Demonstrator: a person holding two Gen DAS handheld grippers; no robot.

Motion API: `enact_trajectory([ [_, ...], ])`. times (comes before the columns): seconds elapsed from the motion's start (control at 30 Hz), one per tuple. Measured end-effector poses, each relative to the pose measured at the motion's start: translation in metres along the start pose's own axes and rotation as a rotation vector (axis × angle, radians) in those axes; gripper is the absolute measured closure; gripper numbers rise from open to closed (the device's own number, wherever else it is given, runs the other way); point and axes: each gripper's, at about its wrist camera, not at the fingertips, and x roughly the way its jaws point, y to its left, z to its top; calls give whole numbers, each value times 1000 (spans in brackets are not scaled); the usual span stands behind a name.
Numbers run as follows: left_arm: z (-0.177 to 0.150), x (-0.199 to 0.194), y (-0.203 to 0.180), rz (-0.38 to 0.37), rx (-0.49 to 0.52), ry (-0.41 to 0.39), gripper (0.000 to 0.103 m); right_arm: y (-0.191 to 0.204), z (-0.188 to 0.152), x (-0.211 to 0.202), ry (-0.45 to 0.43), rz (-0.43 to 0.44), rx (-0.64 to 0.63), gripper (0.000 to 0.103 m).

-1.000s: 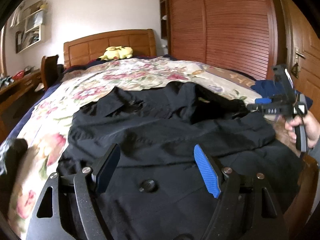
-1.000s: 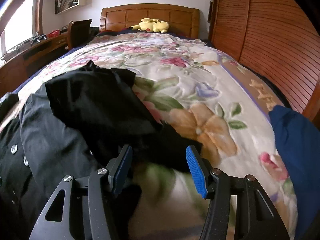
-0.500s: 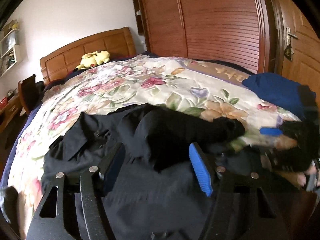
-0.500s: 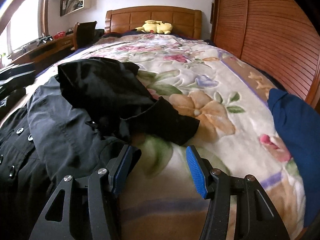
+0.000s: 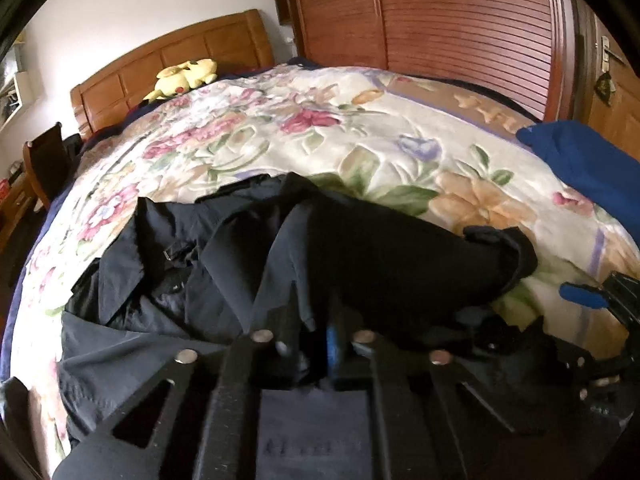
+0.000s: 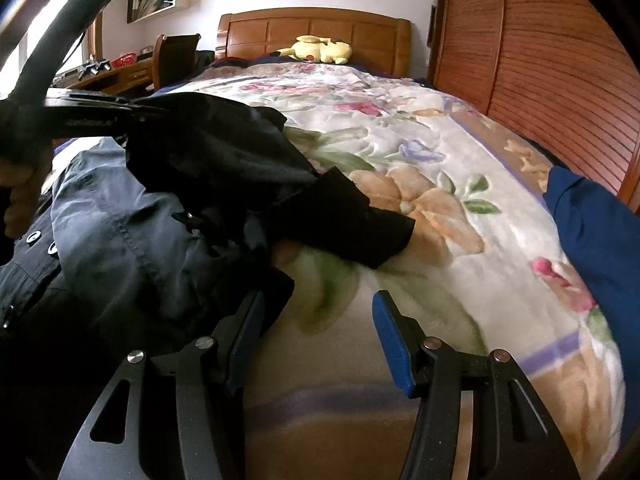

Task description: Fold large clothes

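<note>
Black button-front cotton coat lies rumpled on the floral quilted bedspread, at its near end. Left gripper: jaws just closed, clamped on a coat fold. Right gripper: jaws apart over bare bedspread at the coat's edge. Blue folded garment farther right. Yellow plush toy far beyond coat, at the headboard.

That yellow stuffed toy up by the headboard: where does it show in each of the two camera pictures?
Left wrist view: the yellow stuffed toy lies upper left, against the wooden headboard.
Right wrist view: it sits top centre, in front of the same headboard.
Shared landmark: the blue garment at the right edge of the bed, also at the right here.
</note>
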Motion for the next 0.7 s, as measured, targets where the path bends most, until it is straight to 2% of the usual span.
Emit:
enact_trajectory([
  [0.13,-10,-20,10,53,20,-49,96,-1,-2,2,-8,7,11,45],
  [0.27,-23,-39,36,92,-32,-84,96,3,-4,3,-12,-5,-3,45],
  [0.4,-37,-40,52,123,-35,-64,96,4,-5,4,-10,-7,-7,45],
  [0.7,-57,-49,56,108,-19,-73,96,3,-7,5,-10,3,0,45],
])
